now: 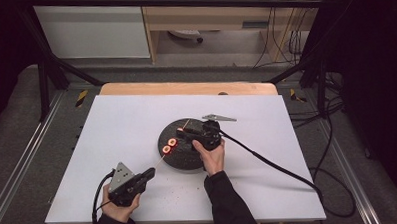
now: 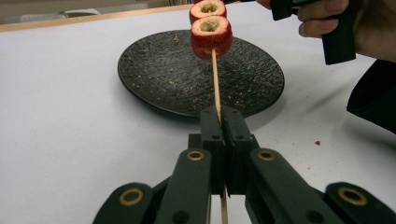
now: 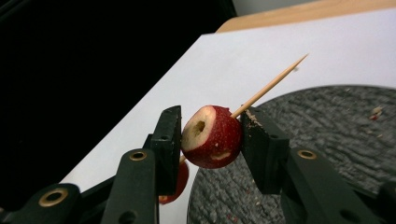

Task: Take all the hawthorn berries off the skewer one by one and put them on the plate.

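Skewer (image 2: 215, 79) clamped in my left tool (image 2: 224, 122), jaws fully shut on stick, lower left of high view. Two red fruit pieces threaded; front piece (image 3: 212, 136) sits between right tool (image 3: 211, 140) jaws, pads touching both sides, over black plate (image 1: 185, 160) at centre of white surface (image 1: 127, 124).

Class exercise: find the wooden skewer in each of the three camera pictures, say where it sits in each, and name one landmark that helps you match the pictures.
High view: the wooden skewer slants near the centre, from the left gripper up over the black plate.
Left gripper view: centre, rising from the shut jaws to the red fruit pieces.
Right gripper view: centre, its sharp tip pointing to the upper right.
Shared landmark: the black plate.
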Available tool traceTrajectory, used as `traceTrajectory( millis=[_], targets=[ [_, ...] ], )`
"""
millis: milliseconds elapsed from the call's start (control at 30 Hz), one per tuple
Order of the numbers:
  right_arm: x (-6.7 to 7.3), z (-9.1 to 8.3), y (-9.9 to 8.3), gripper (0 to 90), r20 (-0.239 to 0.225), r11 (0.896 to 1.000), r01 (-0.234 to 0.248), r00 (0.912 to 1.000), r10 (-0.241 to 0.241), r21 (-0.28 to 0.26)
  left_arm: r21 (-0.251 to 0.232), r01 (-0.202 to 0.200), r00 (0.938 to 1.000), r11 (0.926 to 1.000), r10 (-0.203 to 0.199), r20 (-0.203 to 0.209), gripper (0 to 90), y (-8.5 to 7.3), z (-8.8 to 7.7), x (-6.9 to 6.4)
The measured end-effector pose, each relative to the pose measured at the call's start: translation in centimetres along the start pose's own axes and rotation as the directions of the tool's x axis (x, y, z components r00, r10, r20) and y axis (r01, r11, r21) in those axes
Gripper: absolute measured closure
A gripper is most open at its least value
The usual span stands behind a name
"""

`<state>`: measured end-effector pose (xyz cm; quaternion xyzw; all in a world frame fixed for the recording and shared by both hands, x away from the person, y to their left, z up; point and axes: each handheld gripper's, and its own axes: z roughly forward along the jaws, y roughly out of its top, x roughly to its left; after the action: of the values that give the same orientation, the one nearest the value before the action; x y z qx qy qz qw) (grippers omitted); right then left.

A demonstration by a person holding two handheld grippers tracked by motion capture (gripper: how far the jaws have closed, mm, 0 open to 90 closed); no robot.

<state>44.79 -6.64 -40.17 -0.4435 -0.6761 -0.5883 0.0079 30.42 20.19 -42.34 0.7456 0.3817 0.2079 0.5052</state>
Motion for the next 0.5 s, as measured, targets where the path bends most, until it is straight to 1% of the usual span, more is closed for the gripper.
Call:
traceTrajectory(
  millis=[67,167,267,333,367,400,500],
  targets=[
    [0.0,-0.2,0.3,60.8,0.009,1.000,-0.002,1.0000,0.002,-0.019,-0.008,0.001,1.0000,1.0000,-0.001,0.001,88.3,0.1,-0.1,0.0],
    [-0.1,-0.5,0.9,60.9,0.020,0.999,-0.009,0.9997,0.010,-0.034,-0.016,-0.002,1.0000,0.9999,0.002,0.002,88.3,0.1,-0.3,0.0],
    [-0.4,-0.7,1.6,60.9,0.031,0.999,-0.005,0.9995,0.007,-0.045,-0.021,-0.005,1.0000,0.9998,0.005,0.003,88.3,0.1,-0.4,-0.1],
    [-0.6,-0.9,2.0,61.0,0.048,0.998,-0.001,0.9988,0.003,-0.055,-0.022,-0.006,1.0000,0.9997,0.006,0.004,88.3,0.1,-0.4,-0.1],
    [-0.8,-1.1,2.5,61.0,0.064,0.998,0.000,0.9979,0.004,-0.061,-0.022,-0.005,1.0000,0.9997,0.006,0.004,88.3,0.1,-0.4,-0.1],
    [-0.8,-1.1,2.5,61.0,0.064,0.998,0.000,0.9979,0.004,-0.061,-0.022,-0.005,1.0000,0.9998,0.005,0.006,88.3,0.1,-0.4,-0.1],
    [-1.3,-1.4,3.3,61.1,0.087,0.997,0.008,0.9962,-0.001,-0.078,-0.023,-0.006,1.0000,0.9997,0.006,0.008,88.4,0.1,-0.4,-0.1]
  ],
)
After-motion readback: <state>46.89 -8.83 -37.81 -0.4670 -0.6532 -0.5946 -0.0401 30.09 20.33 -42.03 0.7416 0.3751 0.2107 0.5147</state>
